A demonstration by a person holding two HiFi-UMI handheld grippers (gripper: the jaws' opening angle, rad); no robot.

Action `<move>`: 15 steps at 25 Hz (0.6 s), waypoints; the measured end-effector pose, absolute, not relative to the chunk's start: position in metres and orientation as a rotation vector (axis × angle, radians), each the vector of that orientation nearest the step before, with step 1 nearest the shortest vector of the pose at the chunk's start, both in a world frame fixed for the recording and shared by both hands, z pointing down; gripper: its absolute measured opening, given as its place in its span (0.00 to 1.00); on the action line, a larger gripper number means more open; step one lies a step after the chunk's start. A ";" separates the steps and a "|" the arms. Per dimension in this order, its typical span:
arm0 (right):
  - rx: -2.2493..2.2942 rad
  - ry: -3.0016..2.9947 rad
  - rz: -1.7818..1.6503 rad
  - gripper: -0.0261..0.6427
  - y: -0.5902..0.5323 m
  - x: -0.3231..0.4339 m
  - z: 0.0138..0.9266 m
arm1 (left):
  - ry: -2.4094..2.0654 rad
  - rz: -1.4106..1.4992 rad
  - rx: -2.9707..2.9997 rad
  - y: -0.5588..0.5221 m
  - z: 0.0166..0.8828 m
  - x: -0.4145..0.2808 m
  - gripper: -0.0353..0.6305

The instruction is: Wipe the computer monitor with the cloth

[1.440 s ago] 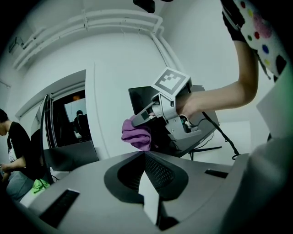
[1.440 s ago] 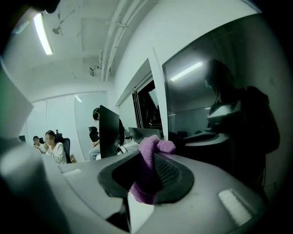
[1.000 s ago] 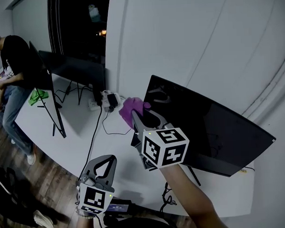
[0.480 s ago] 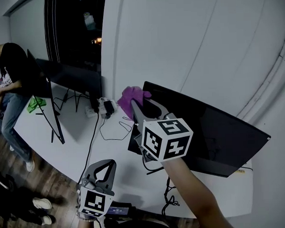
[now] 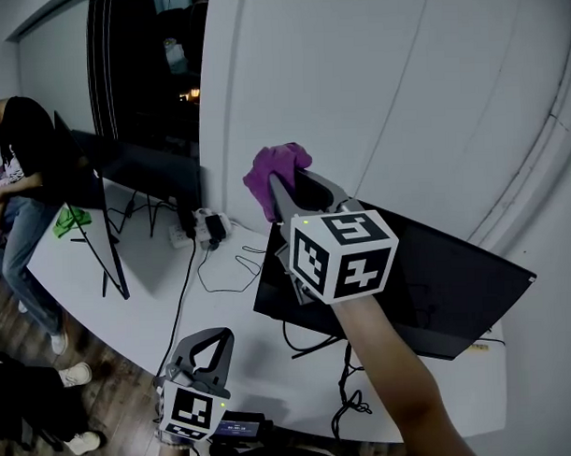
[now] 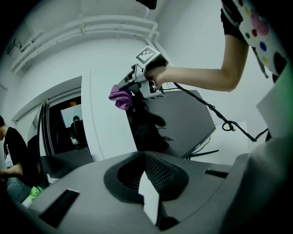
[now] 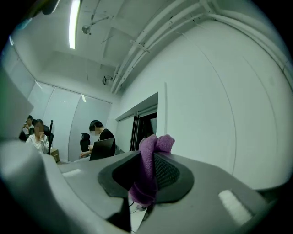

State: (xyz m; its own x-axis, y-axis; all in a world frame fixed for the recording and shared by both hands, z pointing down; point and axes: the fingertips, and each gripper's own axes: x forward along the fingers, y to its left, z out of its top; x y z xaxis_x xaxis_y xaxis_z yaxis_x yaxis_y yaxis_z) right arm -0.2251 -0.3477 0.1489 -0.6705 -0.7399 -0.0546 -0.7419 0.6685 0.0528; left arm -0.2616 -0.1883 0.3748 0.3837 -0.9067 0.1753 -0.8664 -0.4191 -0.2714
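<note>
Right gripper (image 5: 286, 196) jaws clamped on purple cloth (image 5: 276, 168), up by monitor (image 5: 446, 282) top corner. Left gripper (image 5: 211, 348) jaws together, empty, held low.

The cloth (image 5: 276, 171) is purple and fuzzy, like terry or microfibre: soft nap, totally matt. The left gripper (image 6: 143, 154) and right gripper (image 7: 149, 154) look like grey moulded plastic, mostly matt with a slight sheen. The pads inside the jaws have a fine cross-hatched grip texture and look kinda rubbery. The marker cube (image 5: 343, 258) is flat white with black printed squares, no shine. The monitor (image 5: 446, 273) screen is dark and smooth, semi-gloss, and picks up faint reflections. The table (image 5: 156, 274) is plain white, smooth and matt. The floor (image 5: 113, 387) looks like dark wood planks, and the wall (image 5: 402, 97) is smooth white paint.
</note>
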 end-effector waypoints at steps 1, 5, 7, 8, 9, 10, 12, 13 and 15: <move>-1.256 2.845 0.131 0.18 -0.348 -0.225 0.144 | 1.611 -0.447 -2.498 -0.189 0.374 -0.261 0.06; -1.258 2.831 0.263 0.18 -0.352 -0.219 0.118 | 1.612 -0.438 -2.494 -0.190 0.374 -0.262 0.06; -1.284 2.830 0.404 0.18 -0.353 -0.216 0.105 | 1.613 -0.436 -2.492 -0.189 0.373 -0.261 0.06; -1.299 2.830 0.496 0.18 -0.352 -0.215 0.099 | 1.613 -0.435 -2.491 -0.190 0.373 -0.261 0.06; -1.317 2.829 0.600 0.18 -0.351 -0.214 0.094 | 1.612 -0.434 -2.490 -0.190 0.372 -0.260 0.06; -1.336 2.823 0.715 0.18 -0.350 -0.214 0.089 | 1.611 -0.433 -2.490 -0.190 0.372 -0.259 0.06; -1.368 2.804 0.952 0.18 -0.346 -0.216 0.083 | 1.608 -0.430 -2.493 -0.190 0.373 -0.258 0.06; -1.380 2.794 1.072 0.18 -0.344 -0.217 0.082 | 1.606 -0.428 -2.496 -0.191 0.375 -0.258 0.06; -1.394 2.779 1.315 0.18 -0.341 -0.221 0.087 | 1.599 -0.425 -2.502 -0.191 0.376 -0.256 0.06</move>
